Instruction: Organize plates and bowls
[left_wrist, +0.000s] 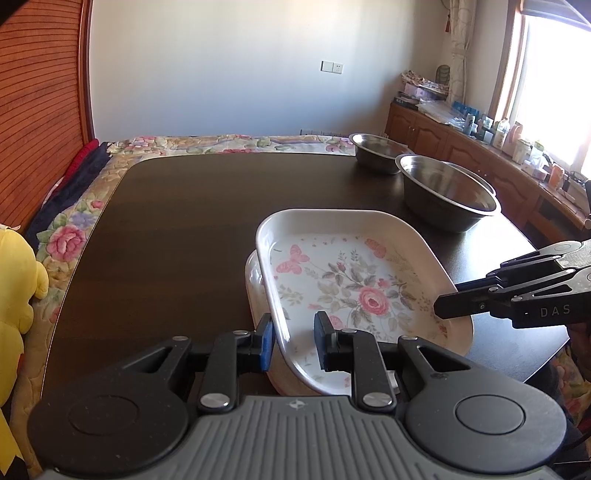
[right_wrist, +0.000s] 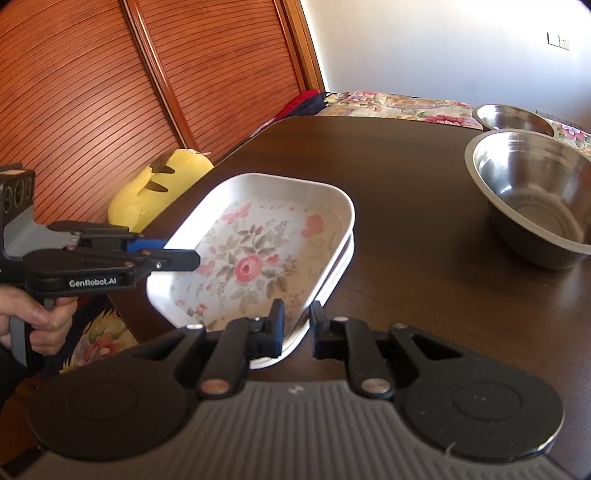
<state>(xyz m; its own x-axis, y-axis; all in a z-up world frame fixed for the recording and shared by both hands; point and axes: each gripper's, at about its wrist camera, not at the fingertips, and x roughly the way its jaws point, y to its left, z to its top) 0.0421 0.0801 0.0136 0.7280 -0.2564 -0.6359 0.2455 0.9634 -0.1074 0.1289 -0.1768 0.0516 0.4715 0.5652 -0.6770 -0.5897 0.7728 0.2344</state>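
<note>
Here the floral plate (left_wrist: 354, 280) sits tilted on top of a second white plate (left_wrist: 255, 291), whose rim shows beneath it, both near the tabletop's (left_wrist: 177, 221) near edge. The left tool (left_wrist: 293, 341) has its blue-padded fingers narrow, one on each side of the top plate's near-left rim, so it is closed on that rim. In the right wrist view, the right tool (right_wrist: 297, 326) likewise stands narrow, its two fingers straddling the opposite rim of the same floral plate (right_wrist: 255, 258); the gap is small and the rim runs between the pads, though actual contact is hard to tell. A person's hand (right_wrist: 40, 317) grips the handle of the left tool at the left of that view.

Toward the far right corner of the tabletop stand two steel bowls: the larger bowl (left_wrist: 448, 192) nearer, the smaller bowl (left_wrist: 380, 151) just behind it, close to the far edge. Their rims appear to touch or nearly so. A yellow plush toy (left_wrist: 16, 288) lies on the floral bedspread (left_wrist: 70, 236) beyond the tabletop's left edge.
</note>
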